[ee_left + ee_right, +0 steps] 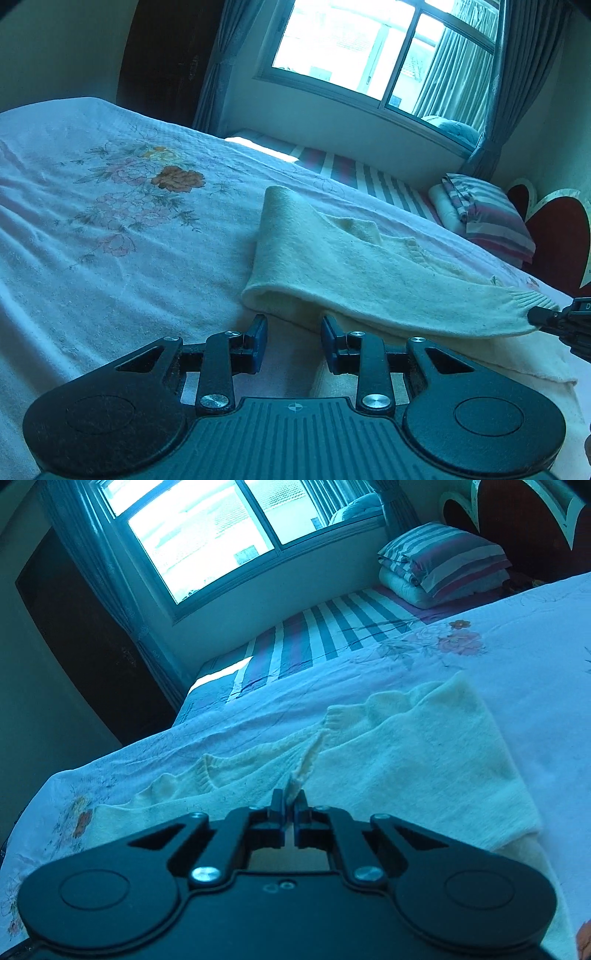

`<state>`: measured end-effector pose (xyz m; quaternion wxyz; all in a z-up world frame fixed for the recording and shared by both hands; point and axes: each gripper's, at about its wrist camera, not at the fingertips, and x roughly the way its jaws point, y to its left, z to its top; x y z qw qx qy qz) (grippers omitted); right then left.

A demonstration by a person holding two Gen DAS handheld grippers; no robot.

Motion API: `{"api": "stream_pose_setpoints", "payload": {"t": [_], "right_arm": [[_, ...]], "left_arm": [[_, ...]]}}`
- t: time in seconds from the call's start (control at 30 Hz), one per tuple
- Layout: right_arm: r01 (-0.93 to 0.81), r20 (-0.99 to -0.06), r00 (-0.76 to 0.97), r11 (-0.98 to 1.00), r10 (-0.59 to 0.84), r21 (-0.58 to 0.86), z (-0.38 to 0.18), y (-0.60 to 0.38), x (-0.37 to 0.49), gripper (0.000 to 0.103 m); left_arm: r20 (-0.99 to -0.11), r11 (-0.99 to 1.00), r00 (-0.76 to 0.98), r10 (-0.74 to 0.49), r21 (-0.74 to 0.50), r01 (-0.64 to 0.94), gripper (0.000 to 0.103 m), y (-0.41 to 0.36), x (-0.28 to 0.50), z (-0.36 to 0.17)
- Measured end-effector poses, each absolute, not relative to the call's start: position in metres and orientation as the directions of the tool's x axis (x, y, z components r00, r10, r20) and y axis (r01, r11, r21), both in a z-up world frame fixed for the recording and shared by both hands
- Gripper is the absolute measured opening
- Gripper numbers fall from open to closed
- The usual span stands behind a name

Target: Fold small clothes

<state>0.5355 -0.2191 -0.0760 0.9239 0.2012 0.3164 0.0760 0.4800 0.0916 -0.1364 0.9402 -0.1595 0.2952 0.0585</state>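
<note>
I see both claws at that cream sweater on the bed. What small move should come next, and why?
Probably close the left gripper on the sweater. Its jaws stand open at the near folded edge, gripping nothing, while the right gripper is already pinched shut on a ridge of the knit. Lifting evenly likely needs both holds.

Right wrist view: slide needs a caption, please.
Right tool pinches the cream sweater on the floral bedspread.
</note>
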Motion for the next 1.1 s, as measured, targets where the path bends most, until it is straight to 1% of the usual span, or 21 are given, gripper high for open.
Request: {"api": "stream_pose_setpoints", "payload": {"t": [0.2,0.4,0.5,0.67,0.8,1.1], "right_arm": [[0.014,-0.548,0.807,0.919,0.223,0.395,-0.071,-0.246,0.533,0.006],[0.05,-0.557,0.809,0.924,0.185,0.379,-0.075,-0.272,0.535,0.006],[0.058,-0.56,0.809,0.922,0.181,0.382,-0.077,-0.281,0.536,0.006],[0.06,-0.557,0.813,0.926,0.171,0.372,-0.077,-0.291,0.534,0.006],[0.069,-0.566,0.808,0.927,0.164,0.368,-0.08,-0.299,0.535,0.006],[0.072,-0.574,0.801,0.923,0.172,0.378,-0.083,-0.307,0.532,0.006]], "left_arm": [[-0.559,0.944,0.829,0.005,-0.271,-0.188,0.031,0.084,0.487,-0.133],[-0.576,0.952,0.817,0.007,-0.247,-0.182,0.031,0.076,0.488,-0.136],[-0.592,0.955,0.805,0.023,-0.225,-0.193,0.031,0.074,0.495,-0.141],[-0.586,0.94,0.809,0.047,-0.247,-0.234,0.031,0.081,0.499,-0.144],[-0.584,0.948,0.81,0.057,-0.223,-0.228,0.031,0.077,0.498,-0.146],[-0.578,0.941,0.815,0.05,-0.247,-0.233,0.031,0.081,0.498,-0.148]]}}
